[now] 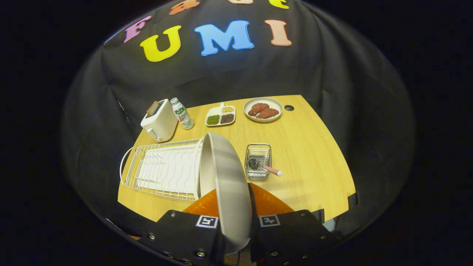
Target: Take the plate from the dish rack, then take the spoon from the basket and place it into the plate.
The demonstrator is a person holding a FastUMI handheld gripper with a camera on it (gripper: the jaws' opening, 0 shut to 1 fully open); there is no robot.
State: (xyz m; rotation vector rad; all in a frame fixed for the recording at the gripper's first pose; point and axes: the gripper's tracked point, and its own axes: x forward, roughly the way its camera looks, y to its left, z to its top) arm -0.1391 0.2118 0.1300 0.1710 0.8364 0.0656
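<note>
Table [310, 147] | tool [236, 221] clamps plate [225, 173] | rack [166, 170], basket [258, 159] beyond

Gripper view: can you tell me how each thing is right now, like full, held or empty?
gripper: shut on the plate.
plate: held on edge, lifted.
dish rack: empty.
basket: holds the spoon.
spoon: handle sticking out over the rim.
toaster: bread in slot.
bottle: upright, capped.

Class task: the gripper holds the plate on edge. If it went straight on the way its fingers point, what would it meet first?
Probably the dish rack: the plate, clamped on edge in the gripper, already overlaps the rack's near end, so its rim would likely touch there first. Depth is unclear.
</note>
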